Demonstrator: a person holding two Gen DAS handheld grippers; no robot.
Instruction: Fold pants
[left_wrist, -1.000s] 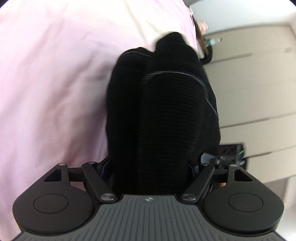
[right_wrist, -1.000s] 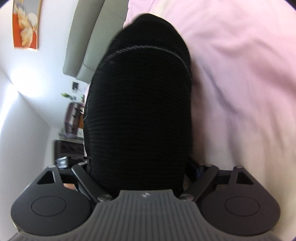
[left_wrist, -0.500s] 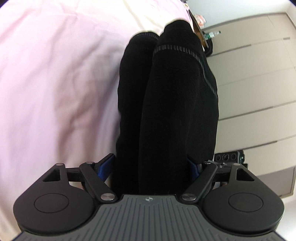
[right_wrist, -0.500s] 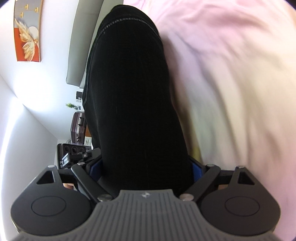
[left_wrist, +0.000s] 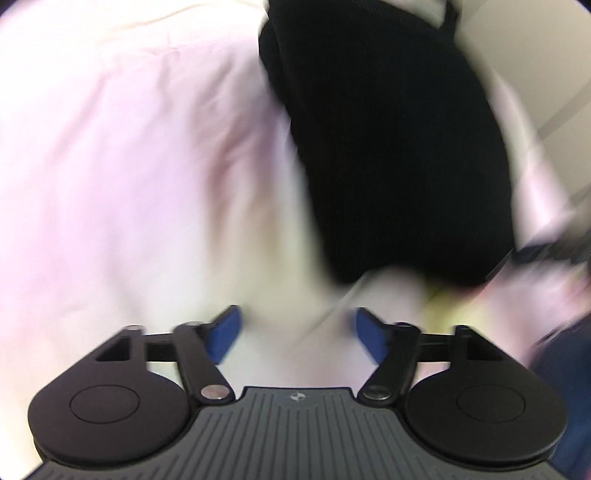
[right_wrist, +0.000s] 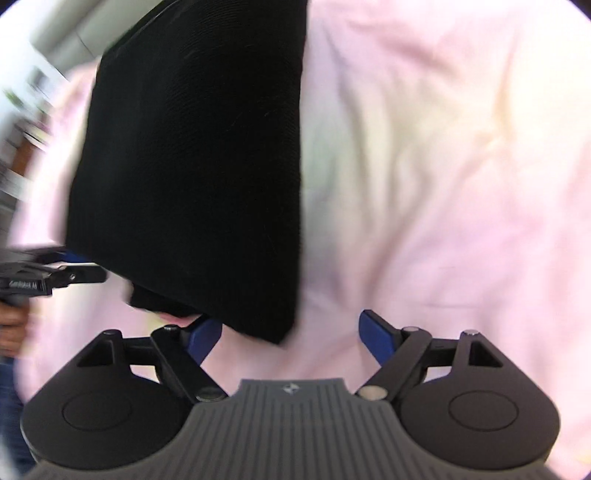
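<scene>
The black pants (right_wrist: 192, 162) lie flat on the pink bed sheet (right_wrist: 443, 184) as a compact dark slab, apparently already doubled over on themselves, though the blur hides how many layers there are. Their long axis runs away from both cameras, from a near edge close to the grippers up toward the far side of the bed. In the right wrist view the near corner of the bundle sits just ahead of and slightly left of the right gripper (right_wrist: 291, 334), almost at its left blue pad, with a clean straight edge running up the middle of the picture. The right gripper's jaws are spread wide and grip nothing. In the left wrist view the pants (left_wrist: 399, 147) lie ahead and off to the right of the left gripper (left_wrist: 295, 332), clearly apart from it, with bare sheet (left_wrist: 129, 184) between; its jaws are likewise wide open and empty. The left gripper also shows at the left edge of the right wrist view, just beside the bundle's near left corner. By my reading the right gripper is the nearer one, so any next fold or smoothing would probably start from that near edge, reaching forward along the length of the bundle.
</scene>
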